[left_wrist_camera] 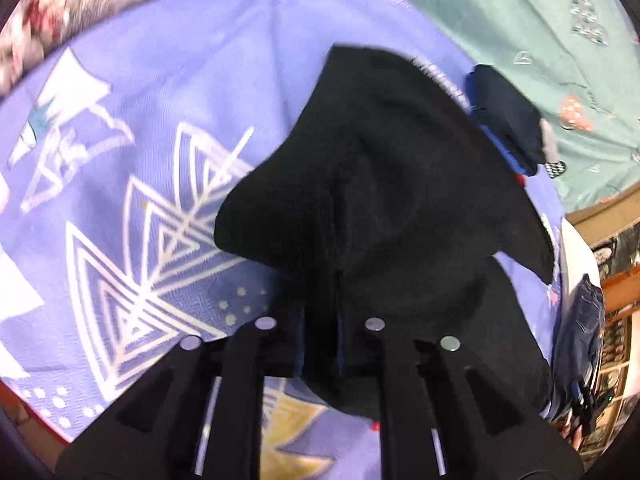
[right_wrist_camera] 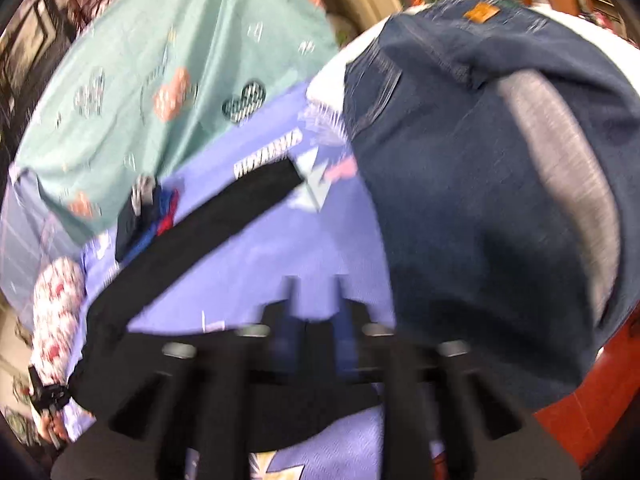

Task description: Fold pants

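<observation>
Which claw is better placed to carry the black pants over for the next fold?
Probably left. The left claw has the black pants bunched between its fingers. The right claw grips only a taut edge, crowded by the jeans.

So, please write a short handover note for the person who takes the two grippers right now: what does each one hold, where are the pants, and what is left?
Left gripper: shut on the black pants, lifted and bunched over the purple sheet.
Right gripper: seems shut on the same pants; view is blurred.
Blue jeans lie in a heap at the bed edge; a dark folded pile sits farther back.
Done: no neat fold yet on the black pants.
Left: lay flat, fold.
</observation>
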### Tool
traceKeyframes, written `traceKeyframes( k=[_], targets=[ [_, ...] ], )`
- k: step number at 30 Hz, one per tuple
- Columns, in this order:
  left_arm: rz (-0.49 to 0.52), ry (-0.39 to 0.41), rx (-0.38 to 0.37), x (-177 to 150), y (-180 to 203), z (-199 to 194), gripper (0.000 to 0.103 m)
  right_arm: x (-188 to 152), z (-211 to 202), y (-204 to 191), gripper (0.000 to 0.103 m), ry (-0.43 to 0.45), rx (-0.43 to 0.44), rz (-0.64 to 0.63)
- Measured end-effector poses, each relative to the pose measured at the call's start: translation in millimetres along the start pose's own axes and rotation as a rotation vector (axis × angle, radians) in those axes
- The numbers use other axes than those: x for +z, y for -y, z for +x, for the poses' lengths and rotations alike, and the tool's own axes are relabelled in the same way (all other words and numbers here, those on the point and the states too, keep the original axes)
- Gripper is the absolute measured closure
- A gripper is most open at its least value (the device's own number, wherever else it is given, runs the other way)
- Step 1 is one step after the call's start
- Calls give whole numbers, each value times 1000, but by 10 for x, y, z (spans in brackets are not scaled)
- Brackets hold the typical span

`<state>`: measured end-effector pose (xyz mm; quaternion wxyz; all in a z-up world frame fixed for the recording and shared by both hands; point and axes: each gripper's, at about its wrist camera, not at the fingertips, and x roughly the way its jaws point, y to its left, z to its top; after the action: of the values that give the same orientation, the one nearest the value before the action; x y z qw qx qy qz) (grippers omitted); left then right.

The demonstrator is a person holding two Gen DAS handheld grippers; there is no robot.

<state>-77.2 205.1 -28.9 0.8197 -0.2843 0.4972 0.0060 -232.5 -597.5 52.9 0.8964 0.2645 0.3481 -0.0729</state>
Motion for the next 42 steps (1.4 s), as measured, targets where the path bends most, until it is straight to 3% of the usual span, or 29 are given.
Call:
traceKeyframes(
  k=[1, 5, 7, 10, 11, 12, 13, 14, 15, 17, 21, 23, 25, 27, 29, 30, 33, 34, 36, 37, 39, 42],
  targets=[
    [-7, -5, -3, -5, -31, 41, 84, -43, 48, -34, 46, -11, -17, -14],
    [-5, 0, -43, 0, -55, 80, 63, -245, 338, -99, 33, -84, -90, -48],
    [17, -2, -50, 2, -3, 103, 48, -312, 447, -66, 29, -112, -121, -44],
    [47, 5, -30, -15, 121, 158, 44, -396, 571, -100, 29, -139, -122, -70],
    [53, 9, -22, -16, 158, 179, 44, -417, 607, -129, 35, -153, -135, -93],
    [54, 11, -19, -13, 151, 179, 46, -441, 654, -161, 48, -174, -154, -119],
    [56, 14, -15, -14, 150, 176, 52, -460, 693, -180, 91, -199, -165, -135],
    [56, 18, -11, -11, 138, 168, 62, -489, 752, -188, 92, -253, -135, -140],
    [54, 18, -7, -10, 121, 166, 81, -490, 714, -233, 93, -239, -151, -173],
    [30, 24, -9, -7, 39, 121, 86, -455, 611, -308, 93, -203, -159, -213],
    [58, 26, 10, -55, 56, -7, 88, -259, 268, -378, 93, -108, -165, -231],
    [101, 3, 45, -99, 126, 34, 87, -201, 204, -377, 93, -104, -197, -247],
    [126, -20, 80, -111, 150, 94, 78, -187, 276, -340, 93, -126, -246, -250],
    [128, -25, 77, -103, 133, 83, 75, -239, 483, -260, 93, -189, -293, -240],
    [123, -34, 101, -83, 87, 5, 60, -315, 629, -189, 84, -234, -338, -221],
    [124, -18, 133, -78, 66, -80, 43, -326, 631, -172, 79, -220, -374, -216],
    [160, 51, 169, -60, 89, -394, 41, -229, 373, -311, 67, -53, -498, -245],
    [178, 82, 171, -46, 128, -496, 41, -195, 260, -392, 60, 4, -497, -257],
    [235, 127, 119, -38, 298, -632, 33, -133, 119, -607, 52, 23, -282, -233],
    [289, 129, 101, -60, 444, -598, 27, -138, 152, -770, 50, -24, -107, -222],
    [349, 104, 94, -104, 607, -423, 26, -216, 327, -1060, 48, -117, 53, -246],
    [361, -16, 97, -172, 614, 69, 26, -445, 726, -1450, 47, -248, 144, -328]
  ],
)
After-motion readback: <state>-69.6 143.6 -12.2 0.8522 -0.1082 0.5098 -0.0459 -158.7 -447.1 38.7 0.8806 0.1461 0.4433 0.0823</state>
